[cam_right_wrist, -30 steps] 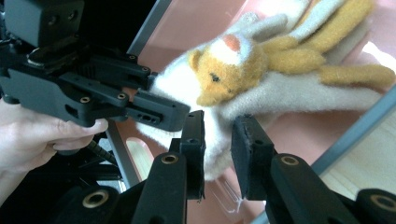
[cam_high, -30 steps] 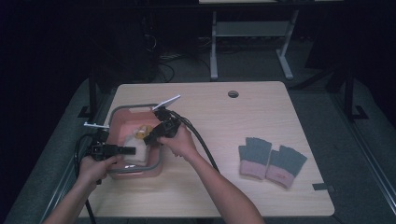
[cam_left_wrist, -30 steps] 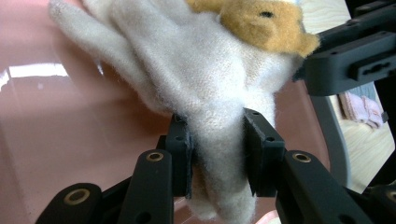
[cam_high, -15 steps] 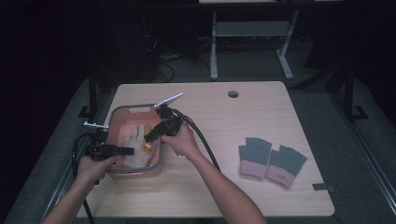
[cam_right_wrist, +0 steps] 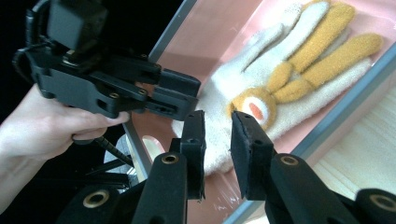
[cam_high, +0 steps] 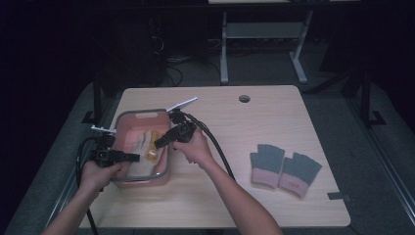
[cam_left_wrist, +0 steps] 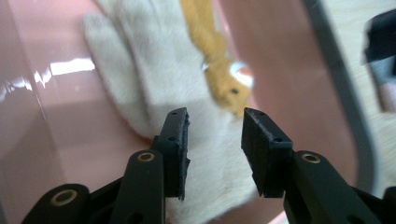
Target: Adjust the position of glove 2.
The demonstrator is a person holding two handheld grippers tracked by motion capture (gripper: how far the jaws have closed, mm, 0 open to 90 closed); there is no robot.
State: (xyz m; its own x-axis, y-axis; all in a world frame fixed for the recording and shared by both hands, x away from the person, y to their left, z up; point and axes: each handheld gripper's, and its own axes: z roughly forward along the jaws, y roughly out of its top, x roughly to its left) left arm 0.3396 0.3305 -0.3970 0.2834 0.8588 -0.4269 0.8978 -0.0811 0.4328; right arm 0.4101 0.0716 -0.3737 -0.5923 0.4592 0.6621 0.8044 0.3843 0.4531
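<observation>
Two gloves are lying together in the pink tub (cam_high: 142, 182) at the left end of the worktop (cam_high: 254, 205). One is a cream glove (cam_right_wrist: 224, 112), woolly and fuzzy, palm flat on the tub's floor with its fingers spreading towards the far wall. Lying over it is a mustard-yellow glove (cam_right_wrist: 322, 51), its plush fingers crossing the cream ones; a round white patch with an orange-red middle is showing at its base. From the high view the pair is showing only as a pale and yellow streak inside the grey-rimmed tub.

Both hands are holding their tools over the tub. The left gripper (cam_left_wrist: 215, 140) is pointing in from the near left, and its jaws have just been narrowing a little; they are standing apart, hovering above the cuff end of the cream glove, with nothing pinched between the pads. The right gripper (cam_right_wrist: 217, 140) is reaching in from the tub's right side, aiming at the same cuff end. Its jaws are standing slightly apart with a narrow slit between them, and no cloth is caught in that slit. In the right gripper view the left gripper is sitting just beyond the right one's jaws, close over the cream cuff.

Well apart, towards the right end of the worktop, a second pair of gloves (cam_high: 285, 169) in grey-green with pink cuffs is lying side by side.
</observation>
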